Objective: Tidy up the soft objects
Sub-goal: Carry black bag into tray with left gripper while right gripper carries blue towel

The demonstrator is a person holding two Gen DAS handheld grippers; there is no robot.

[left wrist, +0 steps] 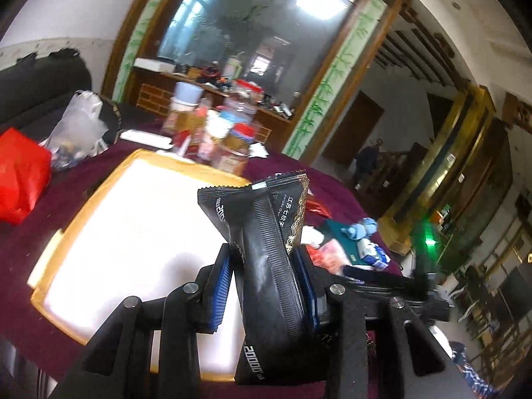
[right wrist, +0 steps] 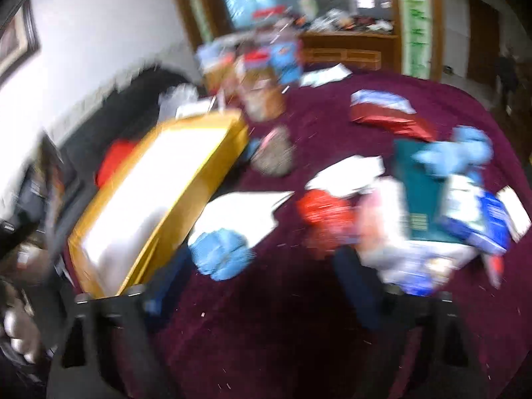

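Gripping a black sachet (left wrist: pixel 266 259) between its blue pads (left wrist: pixel 221 287), the left gripper (left wrist: pixel 264 276) holds it above the yellow-rimmed tray (left wrist: pixel 79 212). Right gripper (right wrist: pixel 259 286): jaws apart, nothing between them, over the maroon cloth (right wrist: pixel 299 332); blurred soft packets (right wrist: pixel 392 199) lie beyond.

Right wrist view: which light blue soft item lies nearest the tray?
The light blue bundle beside the yellow-rimmed tray; the other blue one lies far right on the teal packet.

maroon tablecloth (left wrist: pixel 83 196), jars (left wrist: pixel 232 146), framed mirror (left wrist: pixel 252 26)
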